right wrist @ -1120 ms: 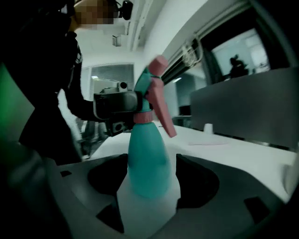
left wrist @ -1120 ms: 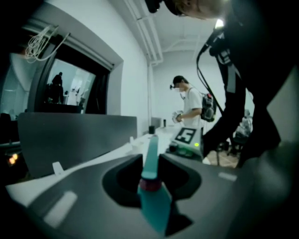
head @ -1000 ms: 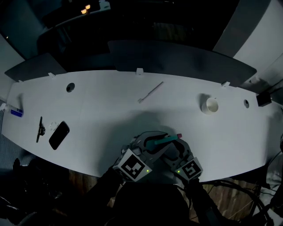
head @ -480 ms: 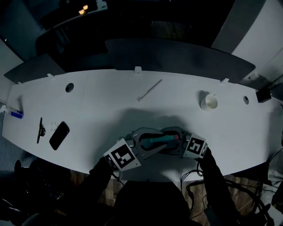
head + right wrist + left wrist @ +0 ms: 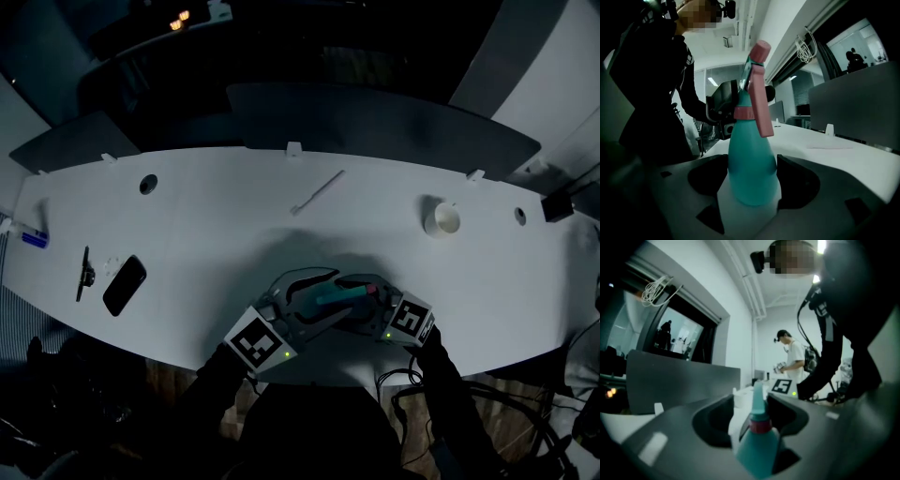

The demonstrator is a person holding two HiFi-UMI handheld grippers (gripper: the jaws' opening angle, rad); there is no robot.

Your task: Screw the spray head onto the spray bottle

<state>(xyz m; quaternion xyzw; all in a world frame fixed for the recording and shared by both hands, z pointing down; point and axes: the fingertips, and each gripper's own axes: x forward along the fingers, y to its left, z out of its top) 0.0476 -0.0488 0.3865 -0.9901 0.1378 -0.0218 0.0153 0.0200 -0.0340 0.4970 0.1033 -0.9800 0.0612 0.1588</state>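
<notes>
A teal spray bottle [image 5: 330, 299] with a pink-and-teal spray head [image 5: 757, 93] sitting on its neck hangs just above the white table [image 5: 206, 244], near the front edge. My right gripper [image 5: 361, 303] is shut on the bottle's teal body [image 5: 752, 159], one jaw on each side. My left gripper [image 5: 312, 296] faces it from the left. Its jaws have just been opening and now stand on either side of the pink collar [image 5: 759, 425] with gaps. In the left gripper view the bottle's shoulder [image 5: 757, 446] fills the space between the jaws.
A white cup [image 5: 443, 219] stands at the back right. A thin white stick [image 5: 317, 192] lies mid-back. A black phone [image 5: 124, 286] and a dark tool [image 5: 85, 275] lie at the left. A grey partition [image 5: 375, 122] runs behind the table. A person [image 5: 793, 357] stands beyond.
My right gripper has swung from below the bottle round to its right side. My left gripper's jaws have spread apart off the bottle's neck. The bottle has stayed in nearly the same spot.
</notes>
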